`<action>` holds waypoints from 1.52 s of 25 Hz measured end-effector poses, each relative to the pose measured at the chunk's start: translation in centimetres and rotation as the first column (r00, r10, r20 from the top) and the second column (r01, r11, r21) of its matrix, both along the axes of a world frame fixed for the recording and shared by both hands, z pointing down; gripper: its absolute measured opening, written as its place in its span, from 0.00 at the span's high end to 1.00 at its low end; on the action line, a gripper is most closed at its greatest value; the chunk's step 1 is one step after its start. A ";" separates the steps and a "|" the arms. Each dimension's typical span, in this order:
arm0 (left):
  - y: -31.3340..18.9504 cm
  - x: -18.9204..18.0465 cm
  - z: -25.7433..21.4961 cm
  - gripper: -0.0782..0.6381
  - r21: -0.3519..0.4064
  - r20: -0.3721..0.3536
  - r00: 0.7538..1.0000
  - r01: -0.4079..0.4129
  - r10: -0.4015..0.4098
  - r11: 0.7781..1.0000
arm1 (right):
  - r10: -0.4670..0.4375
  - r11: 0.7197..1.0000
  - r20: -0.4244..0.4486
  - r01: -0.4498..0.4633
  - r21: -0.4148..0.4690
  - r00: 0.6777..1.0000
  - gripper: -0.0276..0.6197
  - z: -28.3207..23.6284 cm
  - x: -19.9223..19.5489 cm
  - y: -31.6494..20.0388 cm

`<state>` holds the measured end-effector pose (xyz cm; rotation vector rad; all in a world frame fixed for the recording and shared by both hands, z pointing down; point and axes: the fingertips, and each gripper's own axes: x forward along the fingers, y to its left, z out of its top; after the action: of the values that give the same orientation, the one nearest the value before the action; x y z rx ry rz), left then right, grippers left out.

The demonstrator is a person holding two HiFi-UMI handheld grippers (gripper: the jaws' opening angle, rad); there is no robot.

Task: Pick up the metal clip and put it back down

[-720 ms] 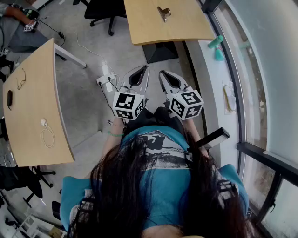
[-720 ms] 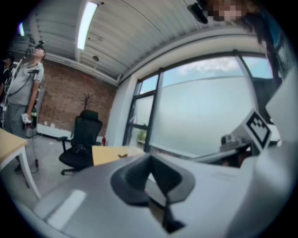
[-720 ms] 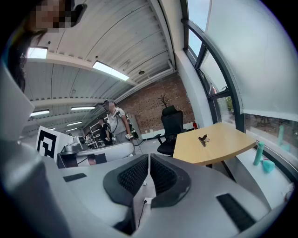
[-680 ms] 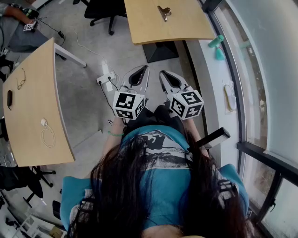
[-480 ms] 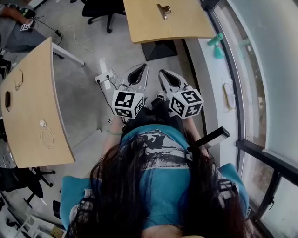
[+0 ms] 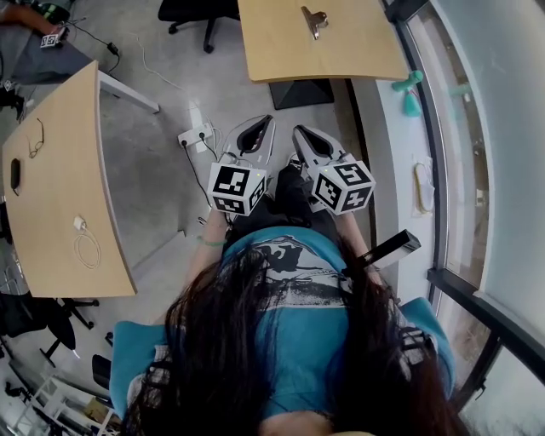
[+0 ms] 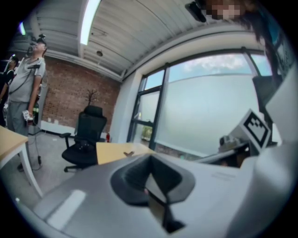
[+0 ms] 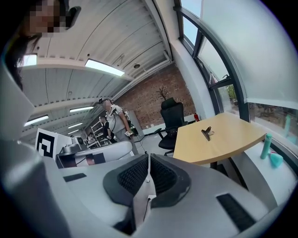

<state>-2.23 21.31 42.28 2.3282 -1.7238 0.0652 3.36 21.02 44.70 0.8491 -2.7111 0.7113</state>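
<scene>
The metal clip [image 6: 313, 19] lies on a light wooden table [image 6: 341, 51] at the top of the head view, well ahead of both grippers. In the right gripper view the clip [image 8: 206, 133] rests on the tabletop [image 8: 223, 139] in the distance. Seen from the left gripper, the clip [image 7: 128, 153] is a small dark shape on the table's edge. My left gripper [image 6: 264, 123] and right gripper [image 6: 300, 134] are held side by side in front of my body over the floor. Both are shut with nothing between the jaws, as the left gripper [image 7: 150, 160] and right gripper [image 8: 149, 157] show in their own views.
A second wooden table [image 6: 60, 196] stands at the left with a white cable [image 6: 83, 240] and a dark phone [image 6: 17, 174]. A power strip [image 6: 196, 136] lies on the floor. A black office chair [image 6: 192, 10] stands beside the clip's table. Teal bottles [image 6: 410, 94] stand on the window sill.
The head view has shifted a little, so the table and clip sit slightly further right. Both grippers stay shut, side by side, and apart from the clip.
</scene>
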 end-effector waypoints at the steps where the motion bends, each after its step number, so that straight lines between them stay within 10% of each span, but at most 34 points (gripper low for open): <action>1: -0.8 -0.2 0.0 0.88 0.000 0.001 1.000 0.004 -0.004 1.000 | -0.005 1.000 0.003 0.005 -0.002 1.000 0.92 0.0 -0.3 -0.8; 21: -20.3 4.4 -0.9 0.88 0.012 0.038 0.999 0.013 -0.014 1.000 | 0.009 1.000 0.014 -0.009 -0.004 1.000 0.92 0.1 5.0 -21.4; 38: -26.2 3.1 1.3 0.88 -0.073 0.057 0.997 0.050 -0.046 0.996 | 0.003 0.996 0.049 0.001 -0.086 0.999 0.92 2.6 4.0 -27.6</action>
<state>0.83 -4.93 43.58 2.2504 -1.7711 0.1841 7.39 -6.55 47.34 0.8236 -2.7004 0.8532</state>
